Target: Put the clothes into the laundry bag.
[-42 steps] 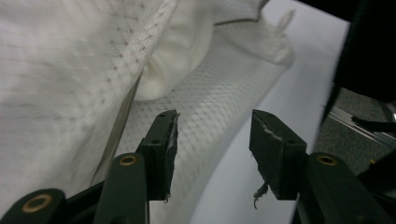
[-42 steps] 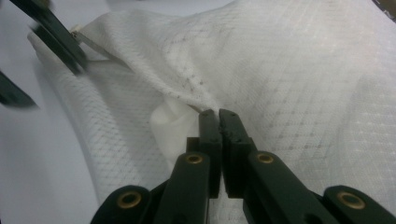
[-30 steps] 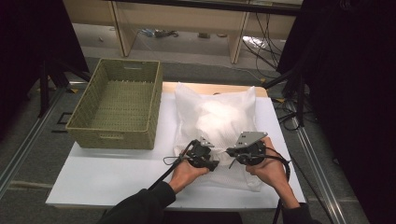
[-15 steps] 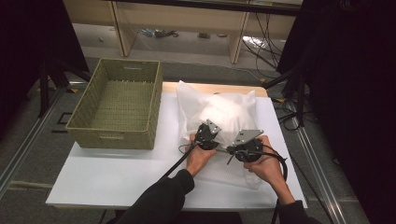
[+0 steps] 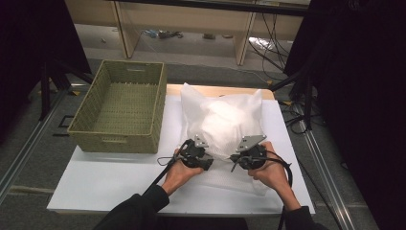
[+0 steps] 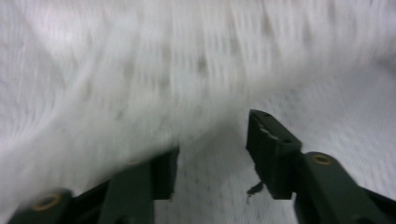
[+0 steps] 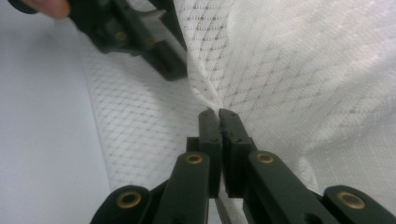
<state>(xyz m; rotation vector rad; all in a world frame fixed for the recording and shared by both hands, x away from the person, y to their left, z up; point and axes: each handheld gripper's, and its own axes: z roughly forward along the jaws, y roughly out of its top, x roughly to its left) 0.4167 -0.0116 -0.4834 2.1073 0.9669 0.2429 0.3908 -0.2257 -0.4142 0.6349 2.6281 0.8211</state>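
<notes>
No legible text; R gripper [image 7: 219, 113] on mesh bag [image 7: 299, 70].

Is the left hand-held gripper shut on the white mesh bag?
No: in the left gripper view the left hand-held gripper has its jaws apart, with the white mesh bag lying past them, not pinched.

A basket [image 5: 119, 105] sits on the table [image 5: 110, 179] at ten o'clock. Just right of it, at twelve to one, lies a mesh bag [image 5: 222, 120]. At the bag's six o'clock edge sit the left gripper [image 5: 207, 165] and right gripper [image 5: 233, 159], side by side.
</notes>
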